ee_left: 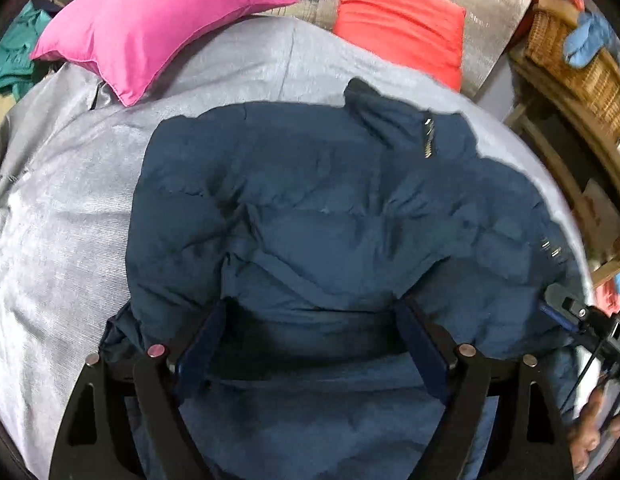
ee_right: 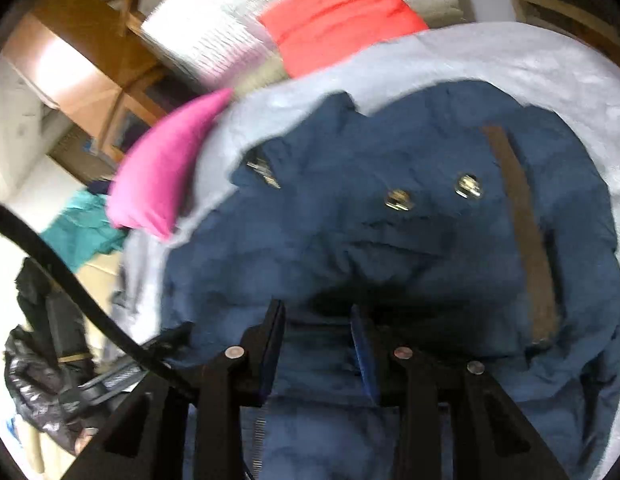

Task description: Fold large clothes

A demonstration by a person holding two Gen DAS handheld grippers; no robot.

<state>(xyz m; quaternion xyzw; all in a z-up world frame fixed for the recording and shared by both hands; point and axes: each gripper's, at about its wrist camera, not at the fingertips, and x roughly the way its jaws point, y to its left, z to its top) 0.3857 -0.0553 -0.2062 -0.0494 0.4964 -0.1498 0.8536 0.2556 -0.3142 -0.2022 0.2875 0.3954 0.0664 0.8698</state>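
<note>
A dark blue padded jacket (ee_left: 310, 208) lies on a grey bed cover (ee_left: 70, 200), collar and zip toward the far side. My left gripper (ee_left: 310, 312) is open, its fingers spread wide over the near part of the jacket. In the right wrist view the jacket (ee_right: 389, 240) shows metal snaps and a brown strip. My right gripper (ee_right: 315, 312) has its fingers partly apart, with a fold of jacket fabric between them. The right gripper also shows at the right edge of the left wrist view (ee_left: 569, 312).
A pink pillow (ee_left: 142, 28) and a red pillow (ee_left: 401, 28) lie at the far side of the bed. A wicker basket (ee_left: 577, 68) stands on wooden shelves at the right. Teal cloth (ee_left: 14, 52) lies at the far left. A black cable (ee_right: 70, 280) crosses the right wrist view.
</note>
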